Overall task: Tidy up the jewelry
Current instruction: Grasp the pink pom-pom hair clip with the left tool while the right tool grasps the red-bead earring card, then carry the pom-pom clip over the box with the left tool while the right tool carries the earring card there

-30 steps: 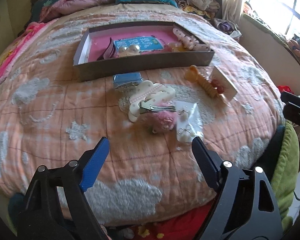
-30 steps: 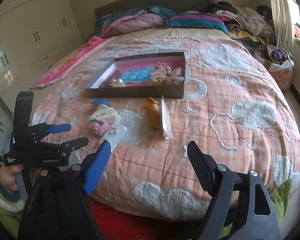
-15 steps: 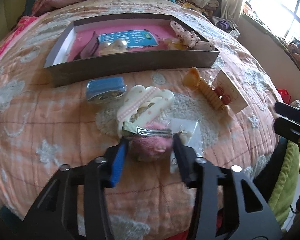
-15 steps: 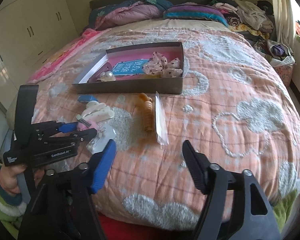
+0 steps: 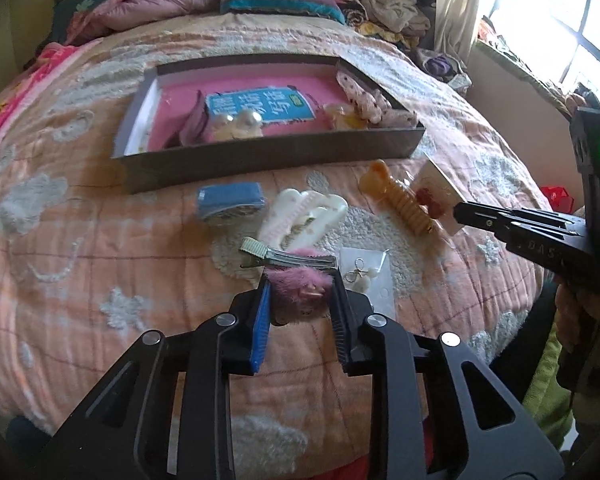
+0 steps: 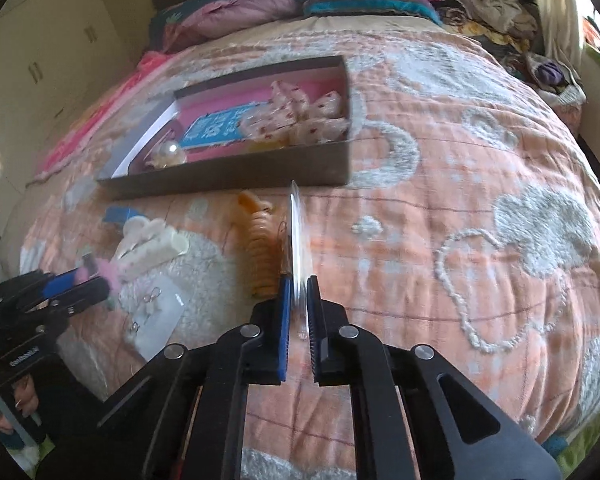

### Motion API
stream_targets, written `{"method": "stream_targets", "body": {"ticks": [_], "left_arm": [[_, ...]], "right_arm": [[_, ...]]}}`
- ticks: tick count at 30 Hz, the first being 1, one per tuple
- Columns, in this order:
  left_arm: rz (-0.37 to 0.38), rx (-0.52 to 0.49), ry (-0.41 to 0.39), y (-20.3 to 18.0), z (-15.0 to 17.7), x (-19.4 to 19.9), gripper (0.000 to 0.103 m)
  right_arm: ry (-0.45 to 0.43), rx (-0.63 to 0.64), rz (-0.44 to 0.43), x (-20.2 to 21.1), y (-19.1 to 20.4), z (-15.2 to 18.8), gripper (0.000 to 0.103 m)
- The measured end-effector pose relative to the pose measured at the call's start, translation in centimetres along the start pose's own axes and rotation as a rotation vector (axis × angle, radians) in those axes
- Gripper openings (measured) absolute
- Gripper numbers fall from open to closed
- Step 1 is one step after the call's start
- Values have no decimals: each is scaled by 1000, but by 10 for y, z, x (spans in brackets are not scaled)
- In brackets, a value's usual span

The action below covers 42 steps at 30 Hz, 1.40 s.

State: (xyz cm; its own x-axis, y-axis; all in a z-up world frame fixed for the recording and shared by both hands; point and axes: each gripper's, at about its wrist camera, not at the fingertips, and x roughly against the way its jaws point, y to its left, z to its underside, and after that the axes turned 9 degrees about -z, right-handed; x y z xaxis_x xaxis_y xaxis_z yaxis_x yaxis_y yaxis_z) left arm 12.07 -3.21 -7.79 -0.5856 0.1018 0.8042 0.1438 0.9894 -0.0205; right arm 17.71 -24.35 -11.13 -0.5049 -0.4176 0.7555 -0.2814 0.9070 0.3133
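The left gripper [image 5: 300, 280] is closing, its jaws narrowed onto the pink fluffy hair clip [image 5: 298, 282], and both pads already press into the fluff just below the clip's metal bar. The right gripper [image 6: 298, 292] is pressed nearly together on the near edge of the earring card [image 6: 296, 236], a thin card in a clear sleeve that stands on edge between its pads and looks blurred.

Both things lie on the orange quilt [image 5: 80, 240], near the front of the open box [image 5: 268, 152], which sits farther away with a blue card, pearl pieces and dotted bows already inside. Between the box and the grippers lie a blue clip [image 5: 230, 202], a white claw clip [image 5: 304, 216], an amber spiral clip [image 5: 404, 204] just left of the card, and a small earring bag [image 5: 366, 276] just right of the pink clip.

The step in hand looks like a double pick-up for the box. To do it well, the left grip should probably settle on the firm metal bar as well as the fluff, which could slip or compress. The card is thin and slick; a straight lift would keep it from twisting out or dragging the spiral clip along. Each piece should clear the box's near wall before release.
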Motion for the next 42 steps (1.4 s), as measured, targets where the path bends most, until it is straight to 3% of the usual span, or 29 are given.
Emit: {"method": "stream_targets", "body": {"ticks": [10,22,35,42], "left_arm": [[-4,48,-45,14,-9,25,19],[-26,83,-106,34,-39,45,19],[-65,50,-205,42,-98,63,19],[-56,21,-222,36,-127,55,19]], "right_arm": [[-100,-87,9,52,-24,10,6],[-216,-52,-19,106,-6,8,6],[-288,15,-54,126,21,-34,6],[-331,65,-60,130,38,-67,6]]}}
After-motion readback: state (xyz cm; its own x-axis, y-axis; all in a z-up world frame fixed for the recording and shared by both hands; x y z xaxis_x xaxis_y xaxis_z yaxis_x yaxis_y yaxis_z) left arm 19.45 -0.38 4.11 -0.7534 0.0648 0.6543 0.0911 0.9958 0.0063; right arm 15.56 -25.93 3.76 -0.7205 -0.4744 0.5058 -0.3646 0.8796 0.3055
